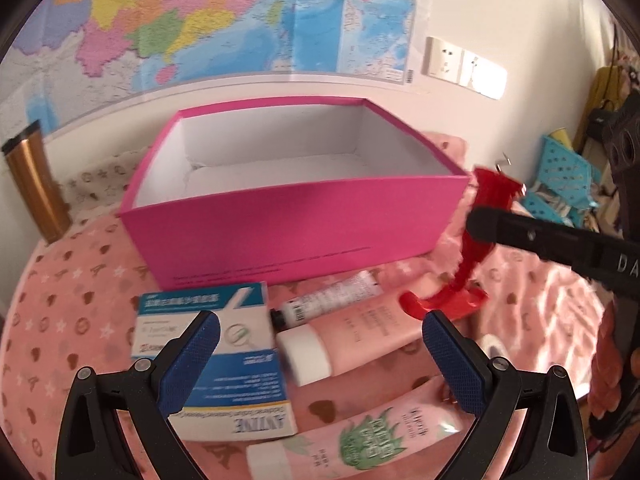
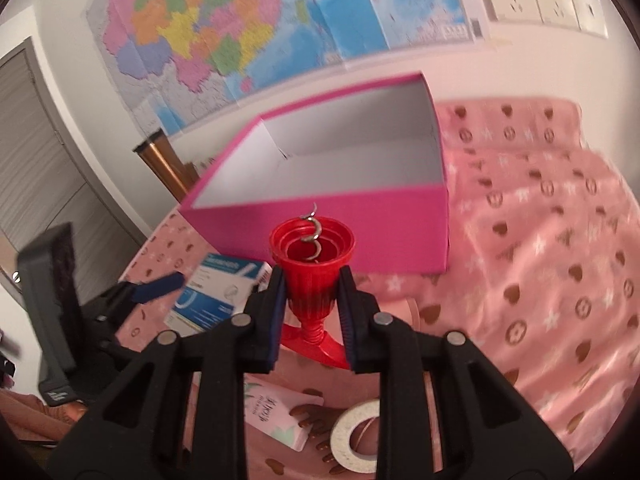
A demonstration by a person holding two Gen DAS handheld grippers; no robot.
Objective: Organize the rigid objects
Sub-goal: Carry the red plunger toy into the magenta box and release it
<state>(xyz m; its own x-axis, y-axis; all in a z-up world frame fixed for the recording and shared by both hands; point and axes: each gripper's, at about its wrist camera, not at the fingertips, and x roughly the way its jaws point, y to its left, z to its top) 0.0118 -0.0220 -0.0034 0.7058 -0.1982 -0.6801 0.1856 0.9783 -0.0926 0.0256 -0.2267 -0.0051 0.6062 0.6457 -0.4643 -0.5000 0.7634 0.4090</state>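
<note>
Pink patterned cloth [image 2: 540, 240] covers the desk under a wall map [image 1: 200, 20], and on it stands an open pink box [image 1: 304, 220] whose white inside shows nothing in it. By that, the sorting has barely begun: nothing is stowed yet. Near the box's front wall lie a blue-and-white carton [image 1: 208, 344], a small dark-capped tube [image 1: 328, 296], a pink tube [image 1: 352, 336] and a green-printed tube [image 1: 360, 444], all waiting their turn. A tape roll [image 2: 356, 436] lies nearer, at the right.

The right gripper [image 2: 312, 304] has its fingers clenched on the ribbed body of a red corkscrew [image 2: 312, 272], which hangs clear of the cloth just right of the box's near right corner, spiral pointing toward the box. That gripper is angled gently downward. The left gripper [image 1: 320, 356] tilts more steeply, its fingers released and spread over the carton and pink tube, touching neither as far as I can tell.
</note>
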